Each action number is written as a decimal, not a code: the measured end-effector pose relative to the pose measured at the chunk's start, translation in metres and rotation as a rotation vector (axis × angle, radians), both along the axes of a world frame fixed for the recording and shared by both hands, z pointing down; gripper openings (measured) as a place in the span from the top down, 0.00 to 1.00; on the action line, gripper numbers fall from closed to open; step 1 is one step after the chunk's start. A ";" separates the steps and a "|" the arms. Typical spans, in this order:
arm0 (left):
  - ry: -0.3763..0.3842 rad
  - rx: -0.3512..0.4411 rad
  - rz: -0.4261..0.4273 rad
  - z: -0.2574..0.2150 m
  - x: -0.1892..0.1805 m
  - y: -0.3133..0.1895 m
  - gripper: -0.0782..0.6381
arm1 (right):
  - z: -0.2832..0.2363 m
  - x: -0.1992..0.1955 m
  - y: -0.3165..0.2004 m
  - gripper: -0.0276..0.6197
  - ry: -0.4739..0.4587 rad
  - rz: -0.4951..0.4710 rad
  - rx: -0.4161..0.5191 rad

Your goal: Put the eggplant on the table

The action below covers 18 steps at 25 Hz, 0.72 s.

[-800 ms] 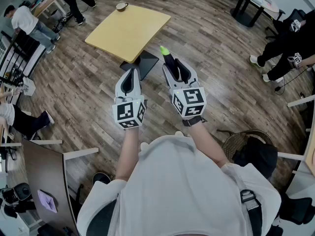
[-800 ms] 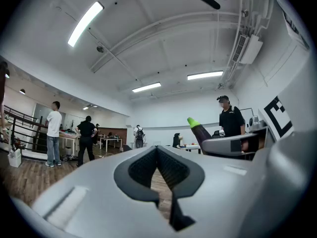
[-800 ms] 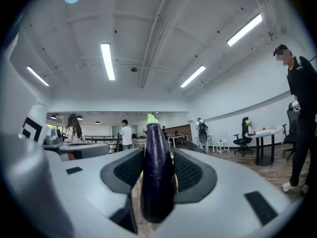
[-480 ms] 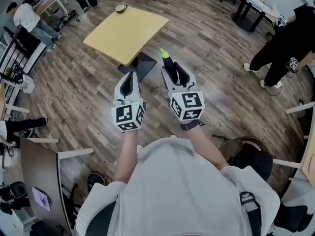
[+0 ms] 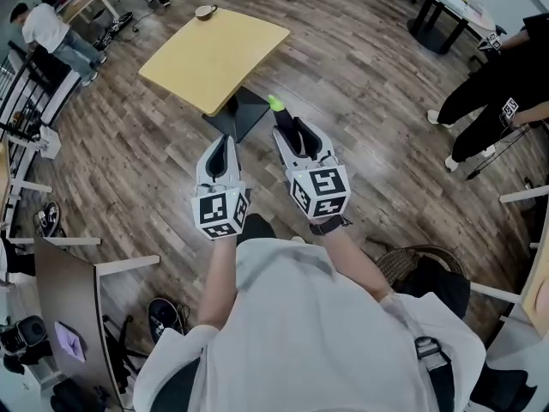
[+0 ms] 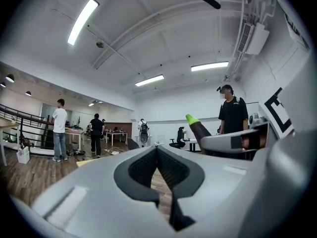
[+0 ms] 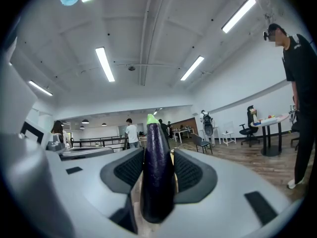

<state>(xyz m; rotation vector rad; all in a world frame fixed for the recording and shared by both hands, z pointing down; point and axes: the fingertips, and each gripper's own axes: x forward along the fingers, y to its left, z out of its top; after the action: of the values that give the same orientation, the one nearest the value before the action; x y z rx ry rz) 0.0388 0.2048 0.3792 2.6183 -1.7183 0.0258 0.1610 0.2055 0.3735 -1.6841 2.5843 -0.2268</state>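
1. Change since the earlier frames: both grippers now sit lower and slightly further left in the head view. The eggplant's green tip now lies just beside the dark base [image 5: 238, 114] of the counter. A bystander at the right edge has also shifted.
2. Right gripper [image 5: 296, 137]: its fingers [image 7: 190, 171] stand fairly wide and are clamped on the eggplant [image 5: 286, 118]. The purple body fills the gap between the pads and the green cap projects past the tips. The grip appears secure.
3. Left gripper [image 5: 222, 144]: its fingers [image 6: 143, 167] are closed together with nothing between them. It is carried alongside the right gripper and has no part in the hold.
4. Task item location: the eggplant is in the air above the wooden floor, well apart from the yellow counter [image 5: 214, 54] in the upper left of the frame.
5. The counter top is bare except for a cup [image 5: 205, 11] at its far corner.
6. Meaning for the task: this is judged to be the carry phase. The approach is in progress and placement has not begun.
7. Next move calls for: reach over the near edge, lower the eggplant to the top, then open the fingers.
8. Risk: the round body may roll once released.
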 end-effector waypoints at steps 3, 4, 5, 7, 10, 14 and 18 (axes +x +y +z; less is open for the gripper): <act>0.001 0.002 -0.002 0.003 -0.001 -0.021 0.88 | 0.006 -0.005 -0.019 0.66 0.003 -0.018 -0.009; 0.001 0.007 0.002 0.004 -0.001 -0.029 0.88 | 0.009 -0.007 -0.028 0.66 0.005 -0.019 -0.012; -0.001 0.011 0.005 0.006 -0.003 -0.040 0.88 | 0.012 -0.009 -0.039 0.66 0.006 -0.020 -0.015; -0.011 0.020 0.006 0.010 -0.010 -0.065 0.88 | 0.016 -0.016 -0.063 0.66 0.009 -0.019 -0.019; -0.026 0.033 -0.006 0.012 -0.027 -0.112 0.88 | 0.017 -0.028 -0.107 0.66 0.024 -0.018 -0.019; -0.031 0.051 -0.025 0.003 -0.052 -0.187 0.88 | 0.009 -0.050 -0.177 0.66 0.055 -0.030 -0.013; -0.014 0.069 -0.030 -0.010 -0.082 -0.249 0.88 | 0.002 -0.083 -0.239 0.66 0.067 -0.040 -0.007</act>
<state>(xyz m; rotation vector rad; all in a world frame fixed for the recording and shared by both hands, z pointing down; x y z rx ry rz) -0.0431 -0.0444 0.3693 2.6457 -1.7939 -0.0159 0.0782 -0.0340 0.3759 -1.6711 2.6703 -0.1841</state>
